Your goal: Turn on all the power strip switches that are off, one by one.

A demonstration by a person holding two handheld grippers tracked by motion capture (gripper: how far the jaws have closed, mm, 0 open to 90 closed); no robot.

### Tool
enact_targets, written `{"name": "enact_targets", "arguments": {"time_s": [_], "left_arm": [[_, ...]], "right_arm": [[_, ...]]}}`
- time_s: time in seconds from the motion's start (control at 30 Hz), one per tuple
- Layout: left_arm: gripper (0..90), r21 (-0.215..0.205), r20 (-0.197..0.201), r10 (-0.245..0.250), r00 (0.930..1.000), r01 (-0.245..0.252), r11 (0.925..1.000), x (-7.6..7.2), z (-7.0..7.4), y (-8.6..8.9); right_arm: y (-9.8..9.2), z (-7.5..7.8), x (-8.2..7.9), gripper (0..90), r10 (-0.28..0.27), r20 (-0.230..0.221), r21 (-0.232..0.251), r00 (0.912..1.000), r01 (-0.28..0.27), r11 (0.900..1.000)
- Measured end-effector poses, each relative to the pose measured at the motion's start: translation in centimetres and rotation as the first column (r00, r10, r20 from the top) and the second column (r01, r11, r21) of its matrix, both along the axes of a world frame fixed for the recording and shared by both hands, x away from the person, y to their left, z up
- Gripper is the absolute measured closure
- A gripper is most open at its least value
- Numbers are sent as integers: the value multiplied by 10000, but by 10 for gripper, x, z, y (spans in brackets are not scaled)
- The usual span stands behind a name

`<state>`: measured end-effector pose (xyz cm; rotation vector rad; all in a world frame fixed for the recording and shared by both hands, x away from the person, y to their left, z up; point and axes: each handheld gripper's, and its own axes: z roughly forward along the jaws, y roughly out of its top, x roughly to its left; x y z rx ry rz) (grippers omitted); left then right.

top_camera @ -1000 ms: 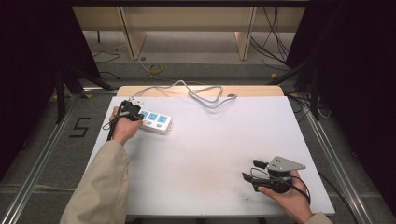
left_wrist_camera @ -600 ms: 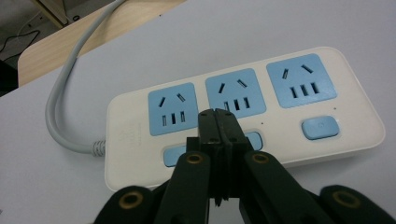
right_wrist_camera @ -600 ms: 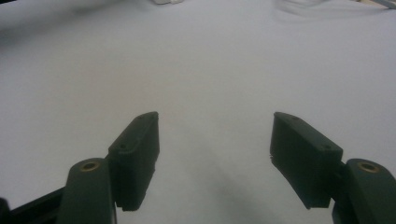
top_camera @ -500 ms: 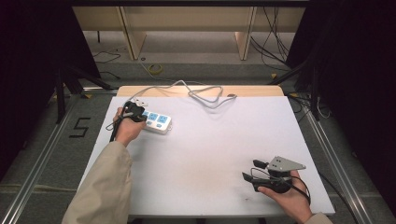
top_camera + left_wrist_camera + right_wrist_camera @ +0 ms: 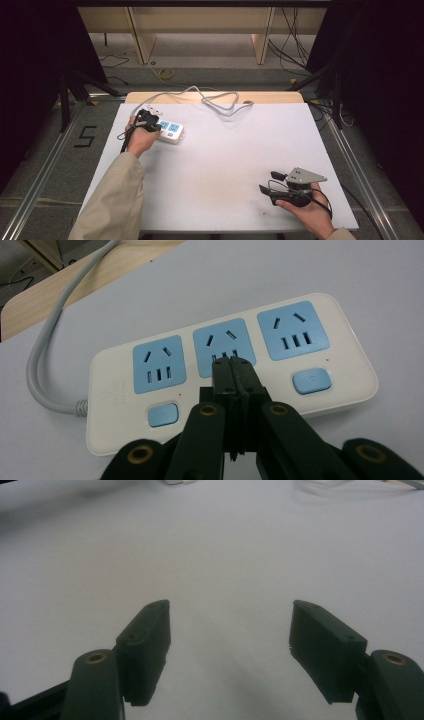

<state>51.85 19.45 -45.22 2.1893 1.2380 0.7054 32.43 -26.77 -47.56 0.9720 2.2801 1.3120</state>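
The left tool (image 5: 233,365) has its two black jaws pressed flat together with nothing between them, and their joined tips sit right at the lower slots of the middle socket (image 5: 225,346) of a white power strip (image 5: 350,360); whether the tips actually touch the plastic cannot be told. In the left gripper view the strip lies straight ahead of and under this tool, its three blue sockets in a row across the view, one to each side of the jaws, with a small blue button (image 5: 163,415) just beside the jaws on one side and another button (image 5: 311,381) on the other. The strip's grey cord (image 5: 42,365) leaves its end off to the tool's left and curves away over the pale surface (image 5: 350,270). In the high view the left tool (image 5: 148,121) is held by a hand (image 5: 139,140) in a beige sleeve, over the near end of the power strip (image 5: 172,131), whose cord (image 5: 210,97) loops along the far edge of the surface (image 5: 225,150). The right tool (image 5: 270,187) lies well apart from the strip, at the near right part of the surface, held low in the other hand (image 5: 307,210). Its jaws stand wide apart in the right gripper view (image 5: 230,645), gripping nothing, with bare surface (image 5: 225,555) ahead of them.
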Motion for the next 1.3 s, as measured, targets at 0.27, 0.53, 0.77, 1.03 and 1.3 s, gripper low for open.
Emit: {"name": "enact_targets", "arguments": {"time_s": [0.27,0.53,0.77,1.03,1.3], "left_arm": [[900,-13,-6,-56,10000,56,10000,-1,1,-2],[900,-55,-23,-127,9999,127,9999,-1,0,-6],[900,-96,-32,-212,9998,212,9997,-1,0,-10],[900,-126,-48,-307,9995,306,9995,-1,-1,-15],[900,-119,-99,-347,9993,346,9993,-1,-2,-17]], "right_arm": [[0,0,0,337,13,-13,-1,10000,-13,10000],[0,0,0,338,13,-10,4,10000,-13,10000],[0,0,0,338,17,-21,3,10000,-17,10000],[0,0,0,337,17,-23,2,10000,-17,10000],[0,0,0,337,30,-27,2,10000,-30,10000]]}}
